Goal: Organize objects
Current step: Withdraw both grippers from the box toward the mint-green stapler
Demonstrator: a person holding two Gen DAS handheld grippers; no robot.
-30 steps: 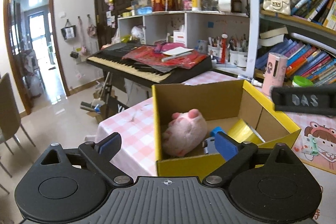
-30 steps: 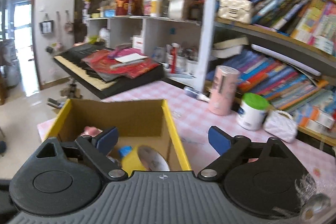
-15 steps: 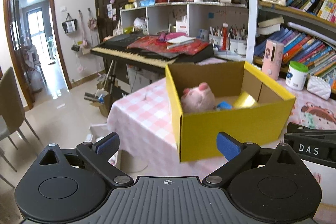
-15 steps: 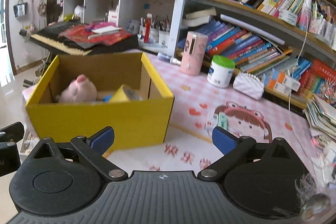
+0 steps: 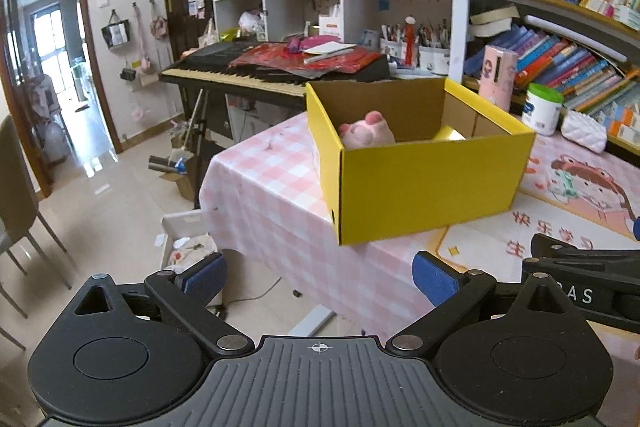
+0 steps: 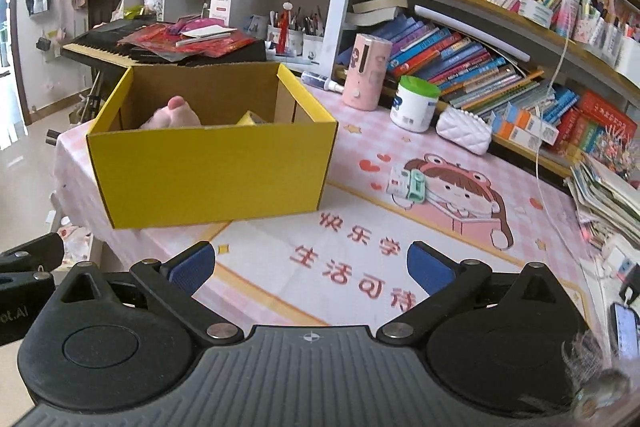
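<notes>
Both claws were seen wide and empty. The right claw (image 6: pixel 308 269) hung over the printed mat (image 6: pixel 400 247), nothing between its blue pads; the left claw (image 5: pixel 318 277) was held off the worktop's corner, over the floor, equally bare. A second ago both had been right at the box (image 6: pixel 208 167), the right one over its open top; now they had been drawn well back, and the whole yellow front was taken in by each camera. That was read as a drop just finished: something left inside and the claws pulled clear for the next item.

The box was seen standing upright on the pink checked worktop (image 5: pixel 260 187), near its corner, lid off. A pink plush (image 6: pixel 172 117) poked above the rim, with a yellow item (image 6: pixel 250 117) beside it; what lay lower was hidden by the wall. Still loose on the mat, apart from the box, was a small green-and-white gadget (image 6: pixel 408 183), a likely next pick.
</notes>
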